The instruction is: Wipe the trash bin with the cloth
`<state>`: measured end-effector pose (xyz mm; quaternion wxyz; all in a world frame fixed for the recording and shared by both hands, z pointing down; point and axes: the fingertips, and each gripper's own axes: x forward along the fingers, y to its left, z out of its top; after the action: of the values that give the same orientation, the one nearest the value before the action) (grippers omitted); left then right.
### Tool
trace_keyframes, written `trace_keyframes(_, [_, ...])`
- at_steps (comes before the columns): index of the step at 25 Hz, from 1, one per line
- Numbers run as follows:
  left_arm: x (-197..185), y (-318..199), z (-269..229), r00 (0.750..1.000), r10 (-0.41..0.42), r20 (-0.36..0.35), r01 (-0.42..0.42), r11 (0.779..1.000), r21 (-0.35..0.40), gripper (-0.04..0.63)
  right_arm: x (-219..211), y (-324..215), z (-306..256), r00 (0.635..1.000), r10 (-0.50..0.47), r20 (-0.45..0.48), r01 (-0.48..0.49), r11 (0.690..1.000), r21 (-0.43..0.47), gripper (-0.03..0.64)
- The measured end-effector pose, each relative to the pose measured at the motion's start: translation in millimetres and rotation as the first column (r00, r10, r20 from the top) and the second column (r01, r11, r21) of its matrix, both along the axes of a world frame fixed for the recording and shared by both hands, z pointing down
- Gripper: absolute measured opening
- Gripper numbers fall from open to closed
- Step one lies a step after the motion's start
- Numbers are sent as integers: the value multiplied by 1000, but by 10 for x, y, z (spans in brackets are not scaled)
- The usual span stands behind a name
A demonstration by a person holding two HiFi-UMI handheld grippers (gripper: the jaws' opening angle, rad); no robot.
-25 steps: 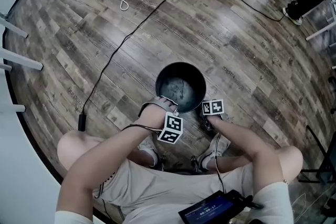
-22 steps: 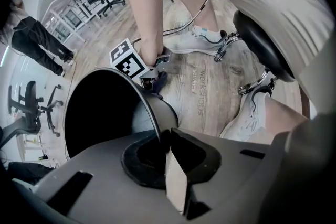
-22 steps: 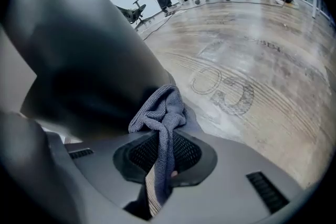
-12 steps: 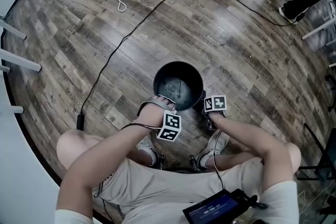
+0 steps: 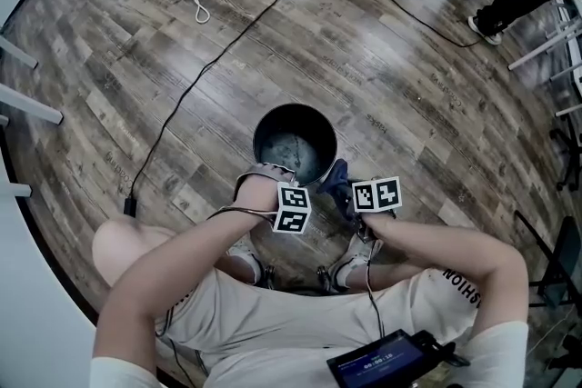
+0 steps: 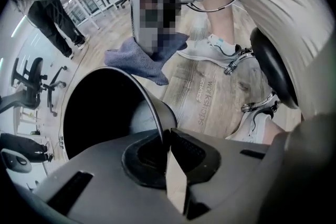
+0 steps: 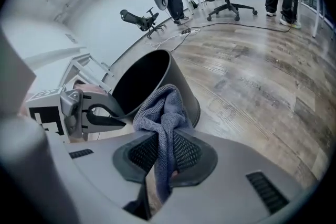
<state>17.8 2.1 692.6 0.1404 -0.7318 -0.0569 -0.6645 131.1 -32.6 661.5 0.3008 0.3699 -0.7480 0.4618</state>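
My left claw point(image 6: 164, 140) is clamped shut on the near rim of the trash bin point(image 5: 273, 124), which stands upright on the wood floor just ahead of my shoes, well away from the floor's left edge. To its right, my right claw point(image 7: 165, 153) pinches a bunched fold of the blue cloth point(image 7: 164, 107), held just beside the bin's rim. I reckon a hard wipe could tip the bin out of that thin rim hold, or drag the cloth loose.
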Motion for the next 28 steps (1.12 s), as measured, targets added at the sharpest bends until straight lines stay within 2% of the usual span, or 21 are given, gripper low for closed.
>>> trace_keyframes(4, [29,1,-8,1000,0,-7,0,1000,-8,31,-179,-147,19,1000,-7,11,6,999,35,54])
trace_keyframes(8, [43,-21,-12,1000,-3,-23,3,1000,-14,31,-196,-224,289,1000,-13,-11,13,1000,17,54])
trace_keyframes(12, [79,-13,-14,1000,-8,-27,8,1000,-27,31,-149,-253,799,999,-16,-30,16,1000,-8,54])
trace_keyframes(17, [102,-16,-9,999,-17,-44,15,999,-41,31,-151,-271,1562,999,-4,-32,1,996,-94,54])
trace_keyframes(21, [135,-21,-15,997,-53,-63,49,997,-58,31,-88,-383,2002,995,45,-91,-53,995,-83,54])
trace_keyframes(24, [144,-43,-26,993,-97,-69,92,993,-75,31,-89,-443,2092,991,130,-36,-134,985,-109,54])
trace_keyframes(26, [140,-48,-25,992,-103,-68,98,992,-73,31,-81,-440,2058,994,107,-33,-110,987,-114,54])
trace_keyframes(28, [146,-26,-26,992,-93,-80,87,993,-80,32,-14,-417,1984,995,58,-76,-66,992,-103,54])
